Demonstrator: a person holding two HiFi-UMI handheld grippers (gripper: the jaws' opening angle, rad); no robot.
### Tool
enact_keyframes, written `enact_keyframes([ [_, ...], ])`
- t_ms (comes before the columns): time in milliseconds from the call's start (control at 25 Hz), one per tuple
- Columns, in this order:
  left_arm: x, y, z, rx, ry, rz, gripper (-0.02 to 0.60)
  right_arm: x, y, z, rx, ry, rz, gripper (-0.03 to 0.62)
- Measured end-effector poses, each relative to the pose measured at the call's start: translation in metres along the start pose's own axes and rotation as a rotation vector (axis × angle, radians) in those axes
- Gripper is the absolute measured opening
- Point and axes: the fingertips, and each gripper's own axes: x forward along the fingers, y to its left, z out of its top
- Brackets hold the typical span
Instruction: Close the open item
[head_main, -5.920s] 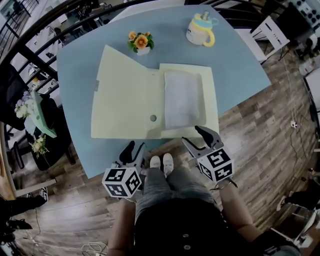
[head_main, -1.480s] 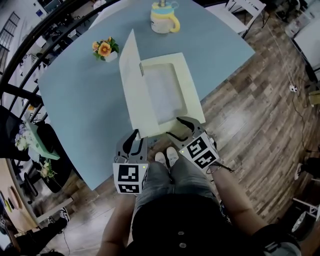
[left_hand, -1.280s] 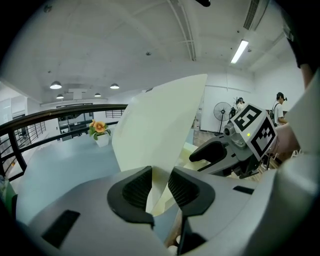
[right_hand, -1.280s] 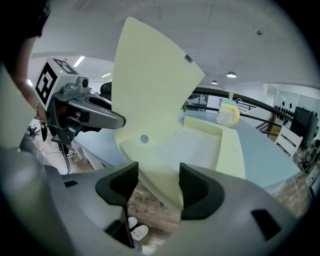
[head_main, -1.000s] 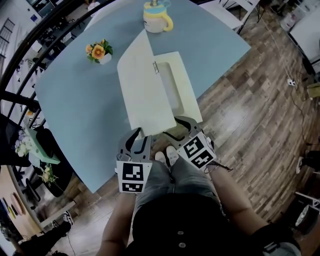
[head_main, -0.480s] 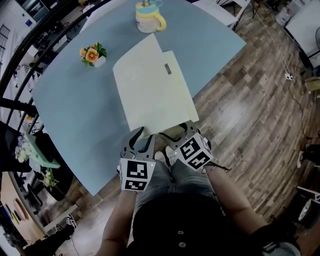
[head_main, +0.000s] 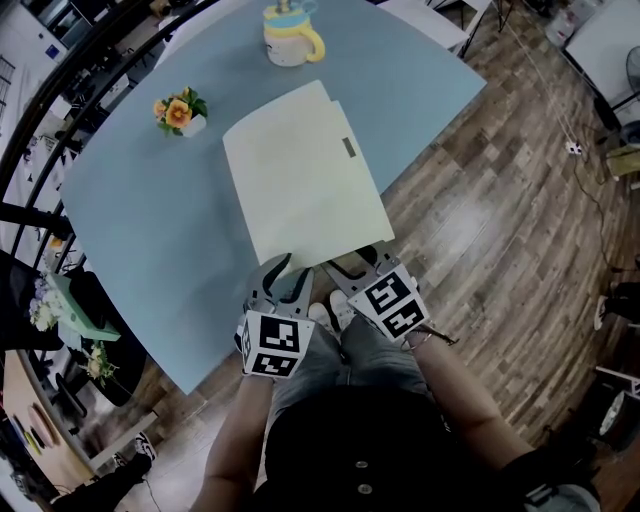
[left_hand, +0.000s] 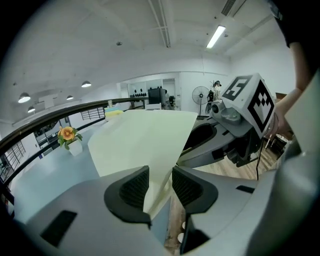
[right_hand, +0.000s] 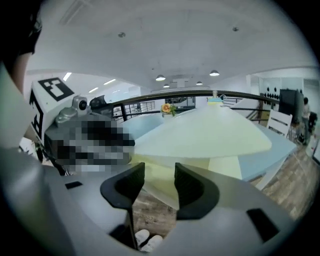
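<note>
A pale yellow folder (head_main: 305, 175) lies flat and closed on the blue table (head_main: 150, 220), with a small grey clasp (head_main: 348, 148) on its cover. My left gripper (head_main: 290, 272) is at its near left corner. Its jaws are opening, and the folder's edge (left_hand: 145, 140) runs between them without the pads (left_hand: 134, 185) pressing on it. My right gripper (head_main: 352, 265) is at the near right corner. Its jaws are closing, the folder's near edge (right_hand: 210, 132) shows in the gap, and the pads (right_hand: 189, 182) stand apart from it.
A yellow and blue mug (head_main: 288, 35) stands at the table's far edge. A small pot of orange flowers (head_main: 180, 110) sits at the far left. Wooden floor (head_main: 500, 200) lies to the right. A dark railing (head_main: 40, 90) runs along the left.
The folder's cover has swung down from upright to flat over the tray, so the folder is closed. Both grippers stayed at its near edge.
</note>
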Motion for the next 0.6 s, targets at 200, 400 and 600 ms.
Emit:
enact_keyframes([
  [200, 0.002, -0.001, -0.001, 0.015, 0.006, -0.011, 0.152, -0.011, -0.012, -0.005, 0.078, -0.029, -0.028, 0.163],
  [400, 0.001, -0.004, -0.002, 0.032, 0.006, -0.020, 0.152, -0.031, -0.027, -0.018, 0.160, -0.033, -0.063, 0.170],
  [600, 0.000, -0.004, -0.003, 0.037, -0.003, -0.043, 0.152, -0.049, -0.050, -0.029, 0.233, -0.026, -0.090, 0.150],
])
